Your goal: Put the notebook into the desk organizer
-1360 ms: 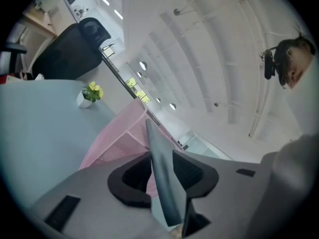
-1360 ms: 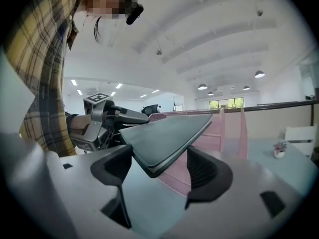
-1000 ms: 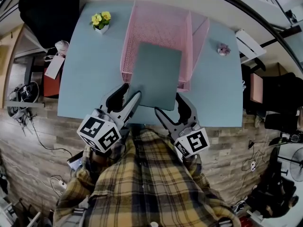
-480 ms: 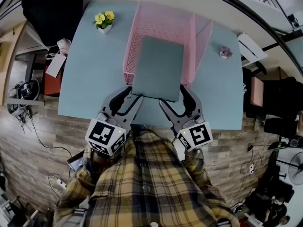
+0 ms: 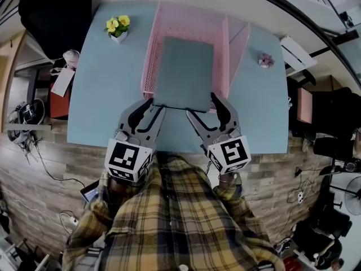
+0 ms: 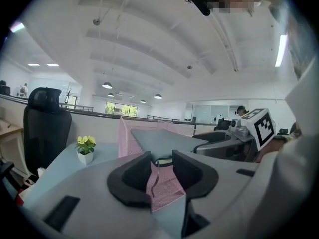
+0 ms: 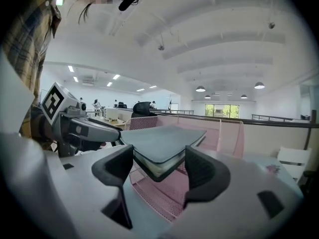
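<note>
The grey-green notebook (image 5: 183, 72) lies flat in the pink mesh desk organizer (image 5: 217, 24), with its near edge just past the organizer's front. My left gripper (image 5: 153, 107) is at the notebook's near left corner. Its jaws have just been closing and still show a gap (image 6: 162, 164), with only the mesh rim between them and the notebook (image 6: 159, 139) beyond. My right gripper (image 5: 203, 107) stands wide open. The notebook's near right corner (image 7: 164, 138) sits between its pads (image 7: 159, 168); I cannot tell if they touch it.
The organizer stands on a light blue table (image 5: 107, 89). A small pot of yellow flowers (image 5: 119, 27) is at the back left and a small pink object (image 5: 265, 60) at the right. A black chair (image 5: 56, 10) stands beyond the left corner.
The notebook has slid farther into the organizer. Both grippers moved forward behind it. The left gripper rolled and its jaws narrowed.
</note>
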### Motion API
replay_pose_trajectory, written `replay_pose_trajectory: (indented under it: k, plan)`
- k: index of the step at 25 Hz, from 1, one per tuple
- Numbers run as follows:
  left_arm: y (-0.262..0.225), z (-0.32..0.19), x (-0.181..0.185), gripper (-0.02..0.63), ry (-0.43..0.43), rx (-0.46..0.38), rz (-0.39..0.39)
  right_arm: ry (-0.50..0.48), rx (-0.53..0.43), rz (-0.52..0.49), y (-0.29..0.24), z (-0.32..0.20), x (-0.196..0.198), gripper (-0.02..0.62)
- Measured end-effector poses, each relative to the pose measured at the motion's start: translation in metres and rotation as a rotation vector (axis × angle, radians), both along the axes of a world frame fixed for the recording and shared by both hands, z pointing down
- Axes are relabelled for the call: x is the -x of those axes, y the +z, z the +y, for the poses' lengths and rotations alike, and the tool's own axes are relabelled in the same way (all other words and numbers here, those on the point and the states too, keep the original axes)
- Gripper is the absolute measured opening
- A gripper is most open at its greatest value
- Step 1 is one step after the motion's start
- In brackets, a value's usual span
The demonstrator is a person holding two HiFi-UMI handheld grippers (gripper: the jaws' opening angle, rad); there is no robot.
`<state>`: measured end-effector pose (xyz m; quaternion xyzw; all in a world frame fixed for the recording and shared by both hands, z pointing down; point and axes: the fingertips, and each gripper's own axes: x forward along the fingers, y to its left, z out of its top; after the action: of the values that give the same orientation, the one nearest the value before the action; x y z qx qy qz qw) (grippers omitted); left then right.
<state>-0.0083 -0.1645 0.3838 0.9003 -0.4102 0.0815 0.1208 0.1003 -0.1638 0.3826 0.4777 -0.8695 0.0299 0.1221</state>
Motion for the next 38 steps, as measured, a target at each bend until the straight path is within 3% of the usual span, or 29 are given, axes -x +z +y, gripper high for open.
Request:
replay_pose_trajectory:
  k: [10,22,31,38]
  plan:
    - [0.001,-0.02,-0.001,0.123,-0.032,-0.009,-0.055,0.095,0.023,0.146,-0.003,-0.015,0.004,0.307]
    - [-0.001,-0.032,-0.009,0.118,-0.062,-0.054,-0.122,0.132,0.004,0.285,-0.006,-0.029,0.001,0.29]
    - [0.0,-0.032,-0.009,0.118,-0.063,-0.055,-0.116,0.123,0.001,0.297,-0.005,-0.029,0.0,0.287]
    - [-0.002,-0.026,-0.003,0.112,-0.074,-0.06,-0.108,0.119,-0.001,0.238,-0.008,-0.021,0.0,0.287]
